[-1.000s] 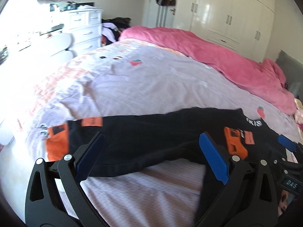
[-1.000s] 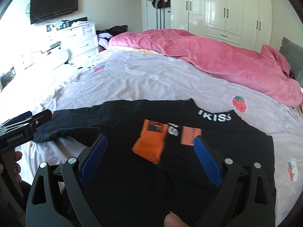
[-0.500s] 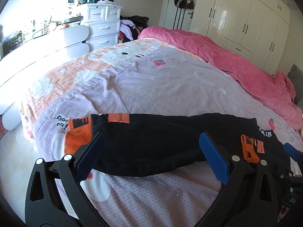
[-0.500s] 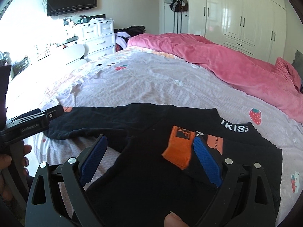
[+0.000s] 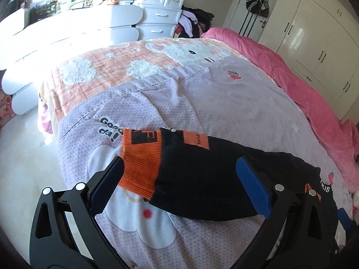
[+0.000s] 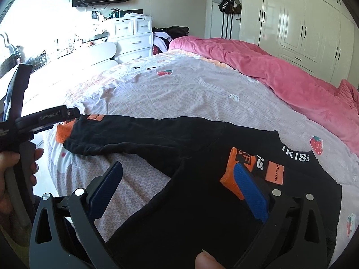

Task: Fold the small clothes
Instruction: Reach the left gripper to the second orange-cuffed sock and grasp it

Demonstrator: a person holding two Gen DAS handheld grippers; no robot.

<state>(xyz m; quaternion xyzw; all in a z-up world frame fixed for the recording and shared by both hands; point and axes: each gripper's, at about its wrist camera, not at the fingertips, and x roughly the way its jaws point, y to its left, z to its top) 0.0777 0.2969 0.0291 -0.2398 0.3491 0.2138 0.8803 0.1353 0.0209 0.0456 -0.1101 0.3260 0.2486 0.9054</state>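
Now my left gripper [image 5: 179, 179] tilts down over the sleeve's orange cuff [image 5: 141, 165], jaws wide apart, nothing pinched. My right gripper [image 6: 177, 186] has just been opening, jaws spread over the black sweater [image 6: 202, 201] lying flat on the lilac bedspread [image 6: 190, 94]; its other cuff sits folded on the chest. One pink duvet [image 6: 269, 71] is heaped behind, one dresser [image 6: 132, 38] beyond.

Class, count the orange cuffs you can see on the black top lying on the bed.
2. One cuff ends the sleeve stretched out to the left; the other cuff lies folded onto the top's chest. None seems hidden.
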